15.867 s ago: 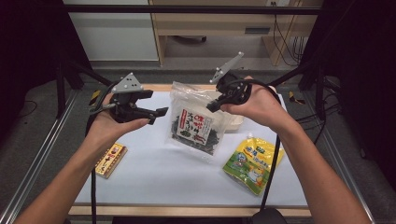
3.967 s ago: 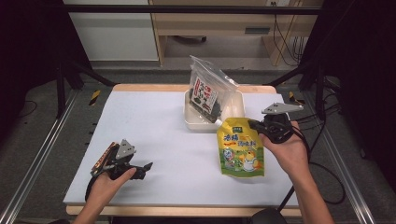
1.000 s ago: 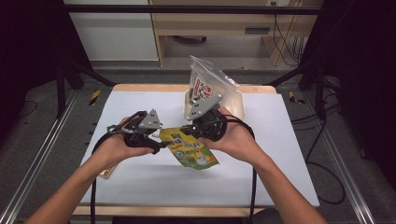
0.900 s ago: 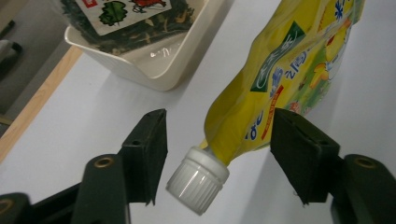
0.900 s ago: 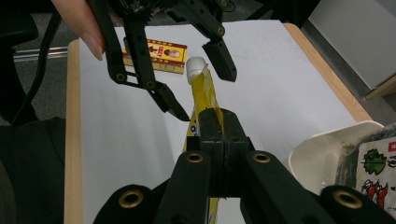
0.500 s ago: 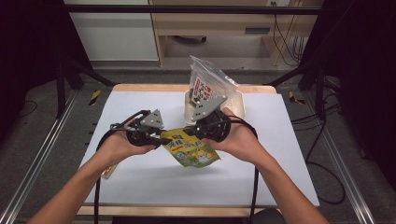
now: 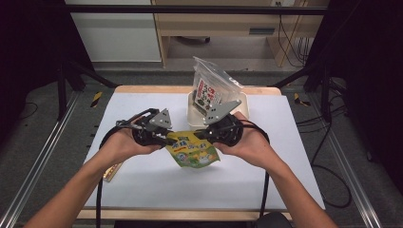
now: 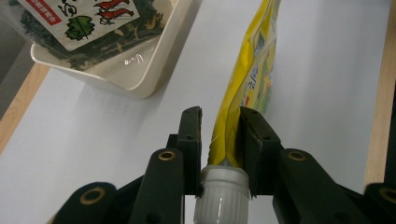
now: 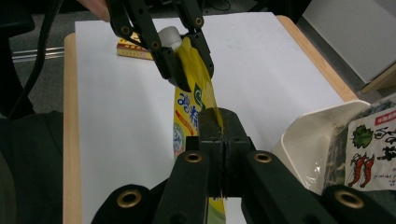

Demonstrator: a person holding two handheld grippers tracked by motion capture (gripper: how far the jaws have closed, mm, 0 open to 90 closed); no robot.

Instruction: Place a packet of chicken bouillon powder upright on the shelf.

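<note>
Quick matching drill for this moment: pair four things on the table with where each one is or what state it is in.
Things:
1. yellow pouch
2. seaweed bag
3. white tub
4. small box

Places or states:
A. flat on the table near its left edge
B. standing in the tub
C. held between both tongs
D. at the table's far edge

Pairs: 1-C, 2-B, 3-D, 4-A

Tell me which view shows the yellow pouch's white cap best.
The left gripper view: the white cap sits close up between that gripper's black jaws, which close on it below the yellow pouch. The right gripper view shows the cap smaller, partly behind the left gripper. In the high view the grippers hide it.
</note>
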